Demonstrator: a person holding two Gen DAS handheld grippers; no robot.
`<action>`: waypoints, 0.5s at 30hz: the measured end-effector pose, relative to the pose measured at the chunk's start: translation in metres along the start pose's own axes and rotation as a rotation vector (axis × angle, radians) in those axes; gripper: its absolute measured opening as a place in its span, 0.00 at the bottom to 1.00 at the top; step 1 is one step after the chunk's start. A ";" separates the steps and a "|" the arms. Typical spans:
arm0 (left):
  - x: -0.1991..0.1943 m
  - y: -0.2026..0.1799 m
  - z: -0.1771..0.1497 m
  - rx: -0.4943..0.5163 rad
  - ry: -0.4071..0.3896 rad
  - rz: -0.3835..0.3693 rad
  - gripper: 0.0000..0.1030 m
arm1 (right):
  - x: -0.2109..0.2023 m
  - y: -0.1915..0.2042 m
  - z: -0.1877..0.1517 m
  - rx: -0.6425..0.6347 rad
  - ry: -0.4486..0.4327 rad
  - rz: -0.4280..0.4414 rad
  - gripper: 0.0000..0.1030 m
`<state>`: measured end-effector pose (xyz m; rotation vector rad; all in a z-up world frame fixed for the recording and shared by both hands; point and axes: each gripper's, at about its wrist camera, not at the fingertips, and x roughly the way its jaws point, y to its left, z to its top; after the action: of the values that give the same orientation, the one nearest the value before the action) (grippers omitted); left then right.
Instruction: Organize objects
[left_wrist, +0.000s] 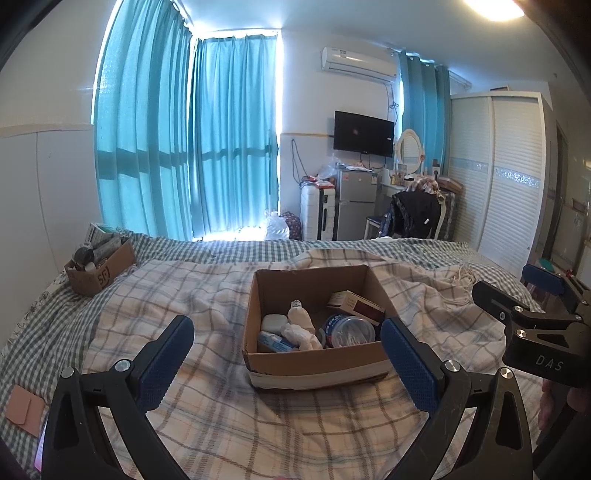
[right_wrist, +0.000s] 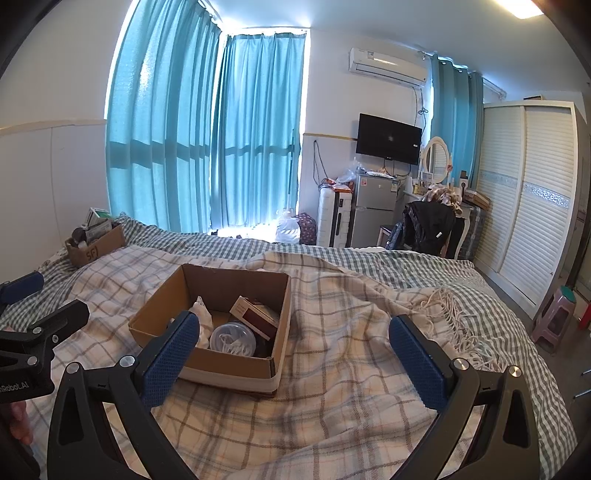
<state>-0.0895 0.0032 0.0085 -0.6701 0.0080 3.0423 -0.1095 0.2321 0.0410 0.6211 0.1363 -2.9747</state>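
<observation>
An open cardboard box (left_wrist: 314, 363) sits on the plaid blanket on the bed; it also shows in the right wrist view (right_wrist: 229, 365). Inside lie a white figurine (left_wrist: 301, 314), a white case (left_wrist: 274, 322), a blue tube (left_wrist: 275, 341), a round clear-lidded tub (left_wrist: 349, 330) (right_wrist: 232, 338) and a red-and-white carton (left_wrist: 354, 302) (right_wrist: 255, 314). My left gripper (left_wrist: 288, 354) is open and empty, just in front of the box. My right gripper (right_wrist: 295, 350) is open and empty, to the right of the box over the blanket.
A second cardboard box (left_wrist: 98, 267) (right_wrist: 96, 245) full of items stands at the bed's far left by the wall. A pink card (left_wrist: 26, 408) lies at the bed's left edge. Blanket fringe (right_wrist: 448, 314) trails right. A wardrobe (right_wrist: 532, 199) and stool (right_wrist: 556, 314) stand beyond.
</observation>
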 end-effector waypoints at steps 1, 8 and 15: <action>0.000 0.000 0.000 -0.001 0.001 0.003 1.00 | 0.000 0.000 0.000 0.000 0.002 -0.001 1.00; -0.001 0.002 0.000 0.004 -0.012 0.025 1.00 | 0.000 0.000 -0.002 -0.001 0.005 -0.002 1.00; 0.000 0.001 -0.001 0.010 -0.007 0.027 1.00 | 0.002 0.000 -0.003 -0.002 0.009 -0.002 1.00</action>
<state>-0.0892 0.0018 0.0081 -0.6638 0.0319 3.0687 -0.1097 0.2318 0.0378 0.6344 0.1400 -2.9735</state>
